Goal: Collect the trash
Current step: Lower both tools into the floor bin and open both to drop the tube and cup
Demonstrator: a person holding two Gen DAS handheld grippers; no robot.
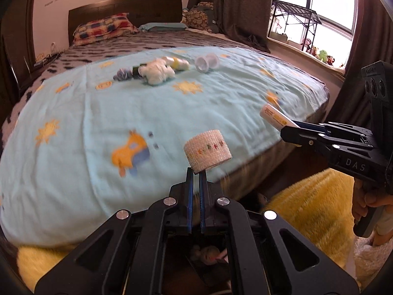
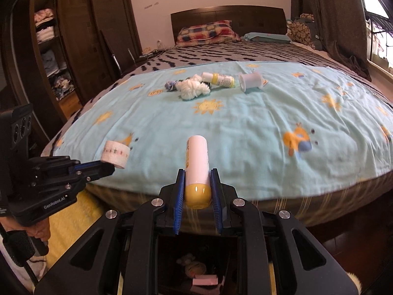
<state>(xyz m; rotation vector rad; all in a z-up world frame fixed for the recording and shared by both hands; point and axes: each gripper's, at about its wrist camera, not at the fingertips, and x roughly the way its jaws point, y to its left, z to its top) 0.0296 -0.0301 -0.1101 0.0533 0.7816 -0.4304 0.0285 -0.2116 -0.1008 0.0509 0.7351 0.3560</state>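
Left wrist view: left tongs (image 1: 196, 172) clamped on the lower edge of a white bandage roll (image 1: 207, 152) with a coloured printed band, held in the air just off the foot edge of the bed (image 1: 275, 151). Right tongs (image 1: 286, 130) enter from the right, closed on a white tube with yellow cap (image 1: 276, 118), its white end pointing over the blanket.

Right wrist view: right tongs (image 2: 196, 184) grip the tube (image 2: 196, 162) near its yellow cap, white body pointing forward toward the bed. Left tongs (image 2: 108, 167) at left edge with the roll (image 2: 115, 153).

Remaining on the light-blue sun-print blanket (image 2: 245, 127), mid-bed, in a loose row:
- blue-and-white crumpled scrap (image 2: 171, 85), leftmost;
- white crumpled wad (image 2: 194, 89), touching the scrap;
- small bottle with yellow band (image 2: 218, 78), just beside the wad;
- white spool-shaped container (image 2: 251, 81) on its side, near the bottle.

Background: plaid pillow (image 2: 206, 32) at a dark headboard (image 2: 228, 14); yellow fluffy rug (image 1: 316, 204) on the floor beside the bed.
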